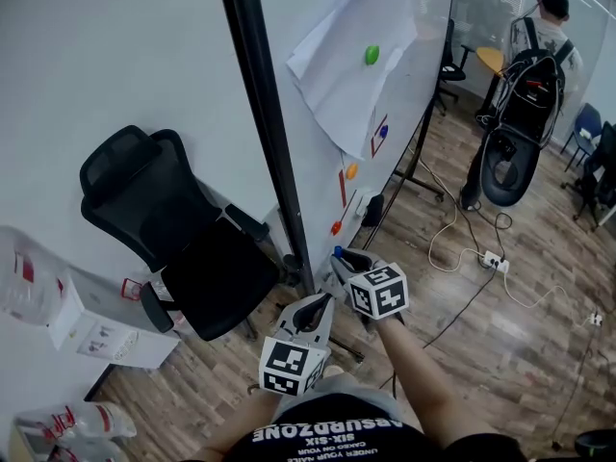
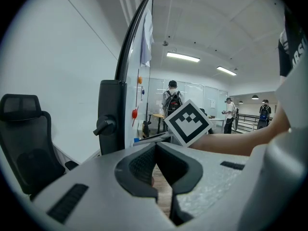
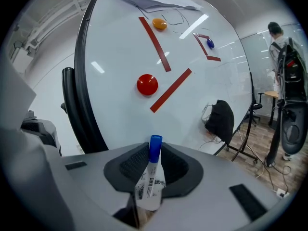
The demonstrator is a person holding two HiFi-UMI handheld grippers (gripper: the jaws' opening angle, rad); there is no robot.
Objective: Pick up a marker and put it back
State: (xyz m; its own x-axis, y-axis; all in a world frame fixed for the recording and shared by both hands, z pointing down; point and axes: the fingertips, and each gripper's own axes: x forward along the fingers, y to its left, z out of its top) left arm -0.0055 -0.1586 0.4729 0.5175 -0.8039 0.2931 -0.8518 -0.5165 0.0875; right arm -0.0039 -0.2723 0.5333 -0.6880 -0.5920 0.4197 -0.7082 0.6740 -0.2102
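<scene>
A white marker (image 3: pixel 150 183) with a blue cap stands upright between the jaws of my right gripper (image 3: pixel 154 150), which is shut on its barrel. In the head view that gripper (image 1: pixel 345 261) sits at the lower edge of the whiteboard (image 1: pixel 313 147), and the marker's blue cap (image 1: pixel 338 252) pokes out toward the board. My left gripper (image 1: pixel 314 312) hangs just below and left of it, beside the board's black frame. In its own view the left gripper (image 2: pixel 154 146) is shut with nothing between its pads. The board face (image 3: pixel 120 57) fills the right gripper view.
Red tape strips and red (image 3: pixel 147 84), orange (image 1: pixel 352 171) and green (image 1: pixel 372 55) magnets sit on the board. A black office chair (image 1: pixel 183 239) stands at the left. A person with a backpack (image 1: pixel 539 65) stands far right, with cables and a power strip (image 1: pixel 493 260) on the wooden floor.
</scene>
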